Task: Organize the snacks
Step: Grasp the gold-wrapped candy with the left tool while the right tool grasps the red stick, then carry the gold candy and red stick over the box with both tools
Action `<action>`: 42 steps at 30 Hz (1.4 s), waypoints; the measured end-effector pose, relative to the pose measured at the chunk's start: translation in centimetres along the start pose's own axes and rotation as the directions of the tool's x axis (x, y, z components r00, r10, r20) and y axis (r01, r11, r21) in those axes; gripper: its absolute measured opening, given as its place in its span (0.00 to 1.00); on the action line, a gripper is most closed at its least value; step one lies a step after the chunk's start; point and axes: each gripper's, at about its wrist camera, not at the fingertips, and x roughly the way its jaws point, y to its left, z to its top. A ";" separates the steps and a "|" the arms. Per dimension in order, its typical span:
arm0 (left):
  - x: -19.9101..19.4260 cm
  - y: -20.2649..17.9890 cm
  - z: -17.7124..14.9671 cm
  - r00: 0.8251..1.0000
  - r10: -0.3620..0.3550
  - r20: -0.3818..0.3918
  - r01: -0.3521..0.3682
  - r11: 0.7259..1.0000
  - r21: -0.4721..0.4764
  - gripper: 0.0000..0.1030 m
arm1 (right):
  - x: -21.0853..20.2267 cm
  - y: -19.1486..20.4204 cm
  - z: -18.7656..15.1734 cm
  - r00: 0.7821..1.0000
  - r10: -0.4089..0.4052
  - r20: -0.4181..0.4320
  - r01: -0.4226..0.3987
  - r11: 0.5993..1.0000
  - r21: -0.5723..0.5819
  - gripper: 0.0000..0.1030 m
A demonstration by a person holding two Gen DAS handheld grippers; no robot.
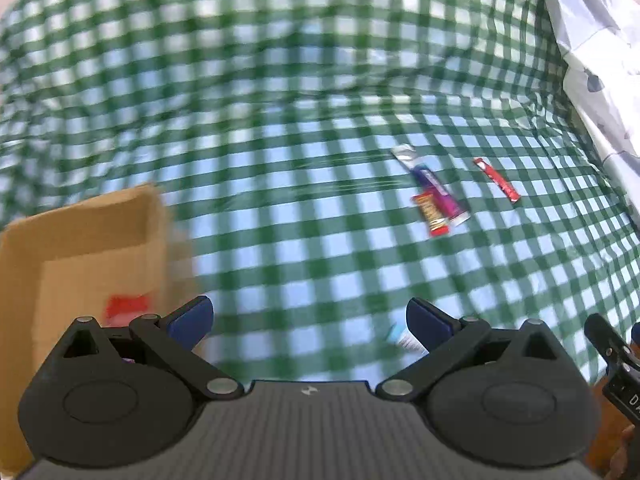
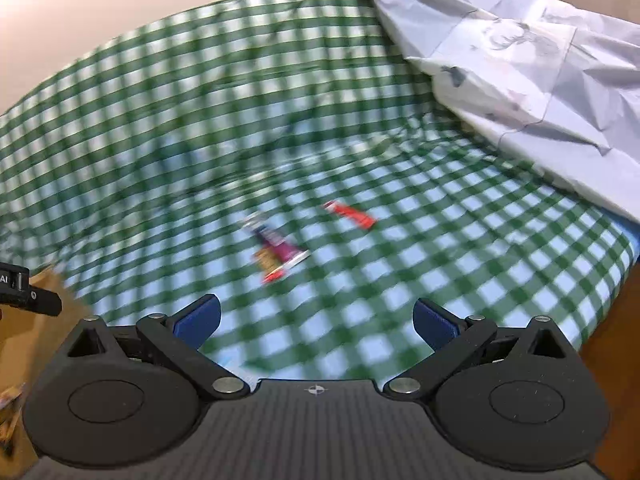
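Green-and-white checked bedding [image 1: 320, 120] covers the bed across both views, rumpled into folds farther out from the jaws. Pale printed fabric [image 2: 520, 60], creased and heaped, lies over the far right part of the bed, well beyond the right gripper's reach in that view.

Next in size, a brown cardboard box [image 1: 80, 248] sits open just ahead and to the left of the left gripper [image 1: 308, 322]; something red [image 1: 126, 308] shows blurred inside it, close behind the left finger, too smeared to identify. An edge of the same box [image 2: 44, 320] appears at the left of the right wrist view.

Both grippers are empty. The left gripper's jaws are spread wide, blue pads facing each other with checked cloth between them. The right gripper [image 2: 316, 324] has its jaws spread just as wide, holding nothing.

Ahead and to the right of the left jaws, well apart from them, three snacks lie on the bedding. A purple-and-silver snack bar [image 1: 432, 186] lies diagonally, with a smaller red-and-yellow wrapped snack [image 1: 431, 216] touching its near side. A thin red stick packet [image 1: 497, 180] lies apart, to their right. The right wrist view shows the same group ahead of its jaws, blurred.

A small pale blue-and-white packet [image 1: 406, 338] lies just beside the left gripper's right finger, partly hidden.
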 end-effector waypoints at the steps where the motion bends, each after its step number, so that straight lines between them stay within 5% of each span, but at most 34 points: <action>1: 1.4 -1.0 0.9 1.000 -0.015 -0.015 0.015 1.000 0.002 1.00 | 1.4 -0.5 0.7 1.000 -0.011 0.004 0.011 1.000 -0.001 0.99; 7: 11.1 -7.1 5.0 0.996 -0.048 -0.074 0.051 0.998 0.036 1.00 | 12.7 -2.9 4.4 0.998 -0.049 0.033 0.052 0.996 -0.073 0.99; 15: 22.5 -9.8 8.7 0.987 -0.032 -0.158 0.032 0.999 -0.006 1.00 | 27.8 -5.5 7.5 0.998 -0.007 -0.063 -0.002 0.989 -0.148 0.99; 19: 25.4 -10.2 9.5 0.982 -0.083 -0.168 0.080 0.996 -0.028 1.00 | 32.1 -5.2 7.5 0.996 -0.004 -0.085 -0.012 0.982 -0.189 0.99; 24: 26.1 -11.2 9.3 0.983 -0.036 -0.180 0.041 0.999 0.027 1.00 | 36.2 -4.6 7.5 0.991 -0.009 -0.137 -0.022 0.975 -0.219 0.99; 26: 25.8 -11.6 8.9 0.988 -0.027 -0.154 0.035 0.998 0.045 0.94 | 36.6 -4.6 7.0 0.993 0.000 -0.116 -0.025 0.976 -0.215 0.97; 27: 25.4 -11.6 8.8 0.990 -0.024 -0.138 0.030 0.999 0.040 0.77 | 36.5 -4.5 6.8 0.995 0.010 -0.103 -0.033 0.973 -0.229 0.94; 28: 24.8 -11.5 8.7 0.993 -0.025 -0.115 0.030 0.999 0.043 0.44 | 36.1 -4.4 6.5 0.995 0.035 -0.088 -0.056 0.968 -0.246 0.77; 29: 24.3 -11.5 8.7 0.993 -0.045 -0.107 0.051 0.997 0.051 0.20 | 35.6 -4.1 6.2 0.996 0.058 -0.074 -0.076 0.959 -0.273 0.50; 31: 23.9 -11.0 8.7 0.986 -0.092 -0.142 0.097 0.995 0.027 0.18 | 34.7 -2.8 5.6 0.996 0.062 -0.061 -0.080 0.935 -0.346 0.17; 36: 21.2 -9.2 7.6 0.985 -0.115 -0.130 0.117 0.993 0.007 0.18 | 32.8 -1.8 5.4 0.995 0.058 -0.080 -0.081 0.942 -0.325 0.15; 42: 14.6 -7.0 5.6 0.989 -0.124 -0.084 0.124 0.992 -0.002 0.18 | 25.8 -1.7 5.9 0.997 0.072 -0.006 -0.072 0.984 -0.166 0.15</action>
